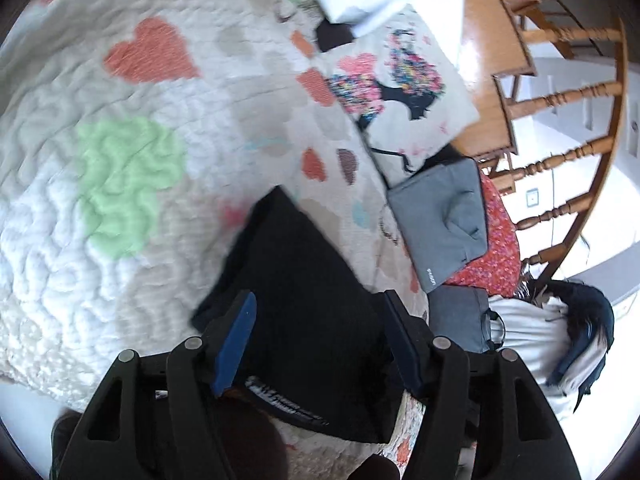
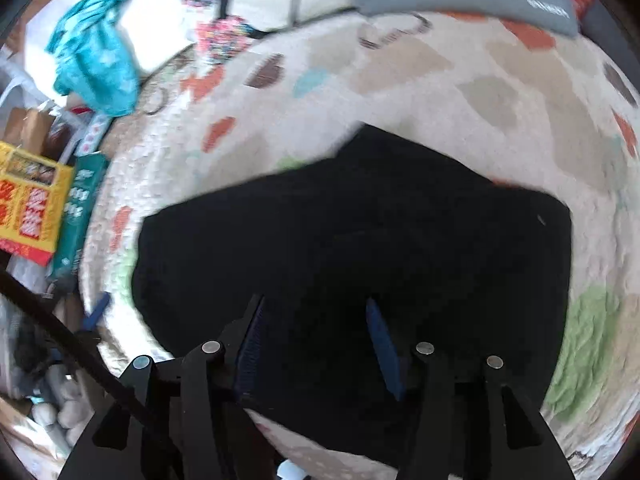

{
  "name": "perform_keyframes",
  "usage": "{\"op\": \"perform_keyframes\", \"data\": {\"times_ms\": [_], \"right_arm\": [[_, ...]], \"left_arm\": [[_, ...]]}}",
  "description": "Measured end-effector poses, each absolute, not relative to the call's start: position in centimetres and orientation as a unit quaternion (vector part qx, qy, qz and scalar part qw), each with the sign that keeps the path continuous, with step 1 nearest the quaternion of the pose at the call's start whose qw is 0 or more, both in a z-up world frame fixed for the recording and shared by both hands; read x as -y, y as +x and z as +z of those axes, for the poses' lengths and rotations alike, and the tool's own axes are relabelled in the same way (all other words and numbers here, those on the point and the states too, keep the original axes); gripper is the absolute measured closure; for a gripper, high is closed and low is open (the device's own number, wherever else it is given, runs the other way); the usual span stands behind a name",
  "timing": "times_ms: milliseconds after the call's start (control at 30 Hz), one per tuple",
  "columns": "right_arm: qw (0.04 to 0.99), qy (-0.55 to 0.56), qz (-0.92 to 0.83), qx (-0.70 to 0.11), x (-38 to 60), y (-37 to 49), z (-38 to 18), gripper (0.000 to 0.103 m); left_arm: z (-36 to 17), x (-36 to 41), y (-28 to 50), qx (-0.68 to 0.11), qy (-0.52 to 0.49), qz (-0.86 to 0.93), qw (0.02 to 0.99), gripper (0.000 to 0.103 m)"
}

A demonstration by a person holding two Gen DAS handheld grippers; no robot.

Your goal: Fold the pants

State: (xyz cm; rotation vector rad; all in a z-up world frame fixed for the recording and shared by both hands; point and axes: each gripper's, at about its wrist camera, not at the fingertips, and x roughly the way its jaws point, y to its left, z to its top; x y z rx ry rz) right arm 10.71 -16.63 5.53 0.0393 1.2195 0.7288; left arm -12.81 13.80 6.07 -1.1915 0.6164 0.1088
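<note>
The black pants [image 1: 296,280] lie folded into a compact shape on a quilted white bedspread [image 1: 100,200] with coloured hearts. In the left wrist view my left gripper [image 1: 320,300] is open, its blue-padded fingers [image 1: 236,344] spread above the near end of the pants, where a waistband label shows. In the right wrist view the pants [image 2: 360,220] fill the middle of the frame. My right gripper [image 2: 316,304] is open above their near edge, holding nothing.
A printed cushion [image 1: 400,88], grey bags [image 1: 444,216] and a red patterned cloth [image 1: 500,248] lie along the bed's far side by a wooden railing [image 1: 560,100]. A teal garment [image 2: 92,52], white box [image 2: 156,28] and yellow boxes [image 2: 32,204] sit at the left.
</note>
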Motion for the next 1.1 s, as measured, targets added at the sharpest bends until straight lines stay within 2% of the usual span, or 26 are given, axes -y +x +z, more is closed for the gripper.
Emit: {"op": "perform_keyframes", "data": {"times_ms": [333, 600, 667, 733, 833, 933, 1000, 1033, 1067, 1100], "right_arm": [[0.682, -0.029, 0.414, -0.602, 4.9, 9.4, 5.8, 0.039], [0.652, -0.134, 0.404, -0.628, -5.9, 9.2, 4.0, 0.031], [0.645, -0.182, 0.388, -0.632, -8.3, 8.7, 3.2, 0.026], [0.638, -0.229, 0.369, -0.636, -10.2, 8.1, 2.2, 0.015], [0.625, -0.299, 0.337, -0.637, -12.7, 6.9, 0.8, 0.005], [0.609, -0.374, 0.297, -0.633, -14.7, 5.7, -0.8, 0.002], [0.604, -0.414, 0.280, -0.621, -15.4, 5.0, -1.8, 0.002], [0.606, -0.418, 0.279, -0.616, -15.5, 4.8, -1.7, 0.003], [0.612, -0.418, 0.282, -0.609, -15.3, 4.6, -1.4, 0.005], [0.618, -0.419, 0.284, -0.602, -15.1, 4.3, -1.0, 0.013]], "left_arm": [[3.5, -14.5, -14.1, -0.304, -0.567, 0.077, 0.762, 0.041], [-0.2, -11.0, -11.7, -0.386, -0.559, 0.035, 0.733, 0.040], [-0.8, -10.4, -11.4, -0.393, -0.562, 0.030, 0.728, 0.040], [-0.9, -10.0, -11.2, -0.395, -0.559, 0.031, 0.728, 0.040], [-0.8, -9.9, -11.1, -0.394, -0.558, 0.036, 0.730, 0.040], [-1.0, -9.9, -11.4, -0.385, -0.573, 0.042, 0.722, 0.040], [-0.6, -9.7, -11.5, -0.381, -0.569, 0.036, 0.728, 0.059], [-0.3, -9.5, -11.4, -0.384, -0.559, 0.035, 0.734, 0.076], [0.0, -9.3, -11.3, -0.386, -0.548, 0.040, 0.740, 0.079], [0.5, -9.2, -11.4, -0.383, -0.540, 0.039, 0.748, 0.081]]}}
